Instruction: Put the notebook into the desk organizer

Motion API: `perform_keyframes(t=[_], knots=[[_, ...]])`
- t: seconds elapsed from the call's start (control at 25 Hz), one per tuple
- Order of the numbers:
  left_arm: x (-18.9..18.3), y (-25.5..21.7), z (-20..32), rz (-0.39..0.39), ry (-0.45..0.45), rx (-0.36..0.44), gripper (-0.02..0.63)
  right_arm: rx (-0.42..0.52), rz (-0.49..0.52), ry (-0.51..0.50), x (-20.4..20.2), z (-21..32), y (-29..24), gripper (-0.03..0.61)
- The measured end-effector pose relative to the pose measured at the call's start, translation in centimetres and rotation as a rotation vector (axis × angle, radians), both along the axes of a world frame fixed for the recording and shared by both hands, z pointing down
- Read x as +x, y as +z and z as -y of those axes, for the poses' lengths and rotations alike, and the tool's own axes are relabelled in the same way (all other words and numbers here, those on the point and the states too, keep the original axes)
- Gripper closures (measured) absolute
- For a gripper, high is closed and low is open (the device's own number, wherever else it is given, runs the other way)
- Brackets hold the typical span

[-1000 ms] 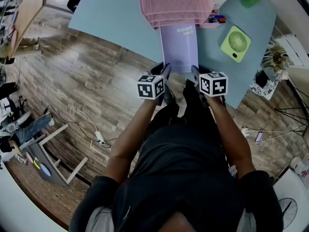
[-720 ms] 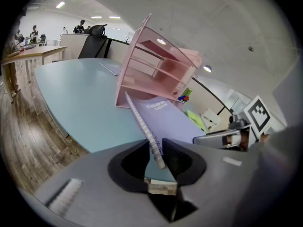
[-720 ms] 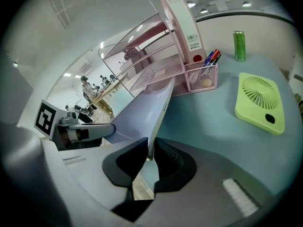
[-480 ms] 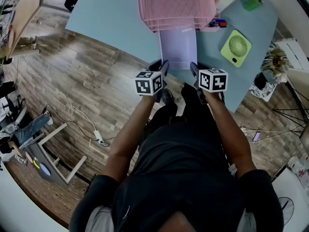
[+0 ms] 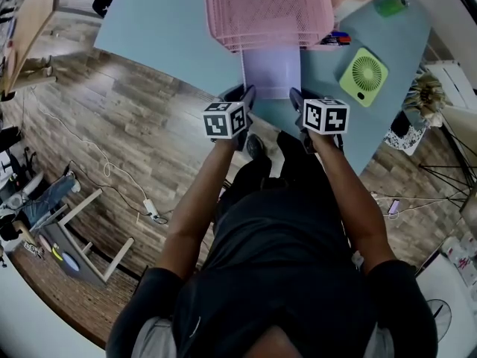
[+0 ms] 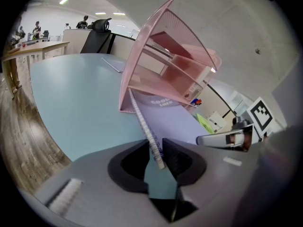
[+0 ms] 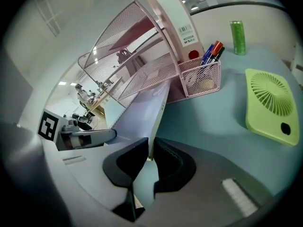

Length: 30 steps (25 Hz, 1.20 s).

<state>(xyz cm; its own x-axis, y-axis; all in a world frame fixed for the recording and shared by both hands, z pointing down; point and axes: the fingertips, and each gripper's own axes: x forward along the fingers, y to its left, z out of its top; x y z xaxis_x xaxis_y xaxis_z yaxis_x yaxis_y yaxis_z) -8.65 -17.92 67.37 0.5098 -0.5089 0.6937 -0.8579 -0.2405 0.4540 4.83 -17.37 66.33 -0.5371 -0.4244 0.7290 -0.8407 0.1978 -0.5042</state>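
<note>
A lilac spiral notebook (image 5: pixel 271 73) lies flat over the pale blue desk (image 5: pixel 164 28), its far end slid under the bottom shelf of the pink mesh desk organizer (image 5: pixel 262 12). My left gripper (image 5: pixel 247 95) is shut on the notebook's near left corner, on the spiral binding (image 6: pixel 147 129). My right gripper (image 5: pixel 294 98) is shut on the near right corner, pinching the notebook's edge (image 7: pixel 156 122). In the left gripper view the notebook (image 6: pixel 170 119) runs into the organizer (image 6: pixel 163 65); the right gripper view shows the organizer (image 7: pixel 142 65) too.
A green desk fan (image 5: pixel 364 73) lies right of the notebook, a green can (image 5: pixel 390 4) beyond it. Pens stand in the organizer's mesh cup (image 7: pixel 201 77). The desk's near edge is right by both grippers; wood floor with cables (image 5: pixel 112 174) lies to the left.
Both grippers have pushed forward with the notebook, and more of it has slid under the organizer's bottom shelf; less of its cover shows now.
</note>
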Motion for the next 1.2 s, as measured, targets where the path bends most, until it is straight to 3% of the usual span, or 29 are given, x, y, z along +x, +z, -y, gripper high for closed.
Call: perform_keyframes(t=[0.6,0.8,1.2], knots=[[-0.4,0.9,4.4,0.004,-0.028,-0.014,0.463,-0.063,0.074,0.108,0.0,4.5,1.3,0.546],[-0.8,1.2,6.0,0.008,-0.034,-0.009,0.462,-0.113,0.152,0.208,-0.1,5.8,1.9,0.548],[-2.1,1.9,8.2,0.085,-0.075,0.021,0.44,-0.104,0.144,0.26,-0.2,8.8,2.4,0.548]])
